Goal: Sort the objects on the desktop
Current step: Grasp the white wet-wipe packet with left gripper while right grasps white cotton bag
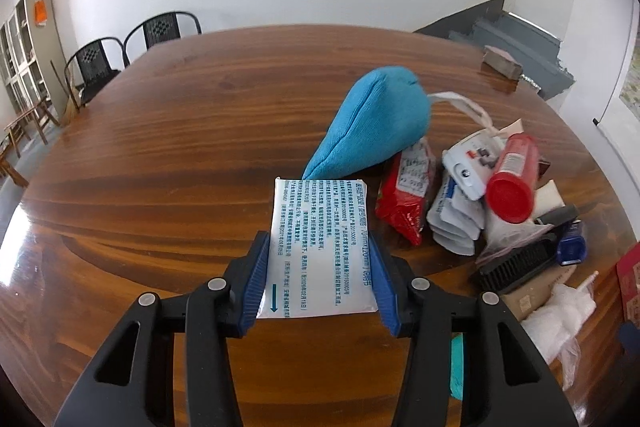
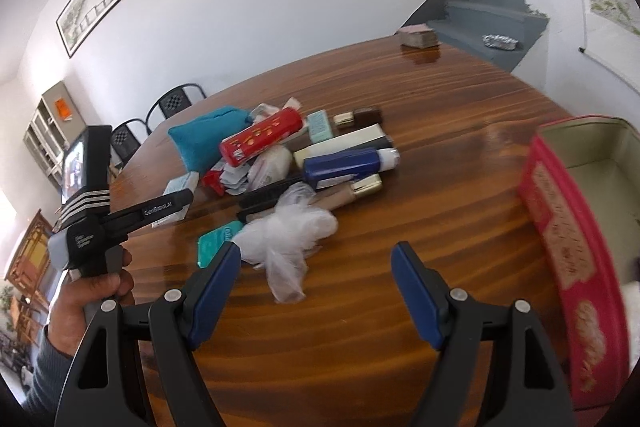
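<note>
Left gripper (image 1: 320, 259) clamped on white packet (image 1: 316, 247), right gripper (image 2: 316, 267) apart, clutter pile (image 2: 296, 163) ahead

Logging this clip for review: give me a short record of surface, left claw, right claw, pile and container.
surface: wooden table
left claw: shut on white packet
right claw: open, empty
pile: blue pouch, red tube, blue bottle, white mesh
container: red box, open, at the right
</note>
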`<state>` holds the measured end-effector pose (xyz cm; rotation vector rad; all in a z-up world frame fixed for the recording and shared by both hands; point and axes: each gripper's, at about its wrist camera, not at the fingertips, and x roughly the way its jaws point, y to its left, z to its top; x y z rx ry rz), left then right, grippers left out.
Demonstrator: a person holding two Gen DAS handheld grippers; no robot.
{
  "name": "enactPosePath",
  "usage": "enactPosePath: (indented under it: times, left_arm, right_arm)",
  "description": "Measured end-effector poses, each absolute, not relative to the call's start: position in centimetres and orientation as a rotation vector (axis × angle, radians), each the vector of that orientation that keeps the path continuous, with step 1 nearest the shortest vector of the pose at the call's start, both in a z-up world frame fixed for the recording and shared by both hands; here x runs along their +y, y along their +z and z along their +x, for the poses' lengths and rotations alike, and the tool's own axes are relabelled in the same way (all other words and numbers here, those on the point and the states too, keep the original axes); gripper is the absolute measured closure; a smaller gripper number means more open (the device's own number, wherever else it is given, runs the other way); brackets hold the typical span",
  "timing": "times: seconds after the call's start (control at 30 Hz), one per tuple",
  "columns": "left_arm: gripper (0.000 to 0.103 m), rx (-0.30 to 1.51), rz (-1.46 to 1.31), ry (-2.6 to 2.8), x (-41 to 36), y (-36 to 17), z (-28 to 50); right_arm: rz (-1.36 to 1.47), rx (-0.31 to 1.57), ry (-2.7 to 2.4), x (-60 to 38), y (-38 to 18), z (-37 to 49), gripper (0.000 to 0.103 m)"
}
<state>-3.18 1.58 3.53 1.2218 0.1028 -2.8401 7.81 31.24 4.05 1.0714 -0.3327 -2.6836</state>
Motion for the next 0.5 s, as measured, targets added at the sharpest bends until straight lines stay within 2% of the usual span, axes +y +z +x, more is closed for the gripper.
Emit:
enactPosePath:
  times: [0.5]
  left_arm:
    - [0.052, 0.134, 1.2, -2.896, 1.6, 5.1, -1.6]
  right_arm:
    - [1.218, -0.215, -2.62, 27.8, 2.4, 3.2, 0.022]
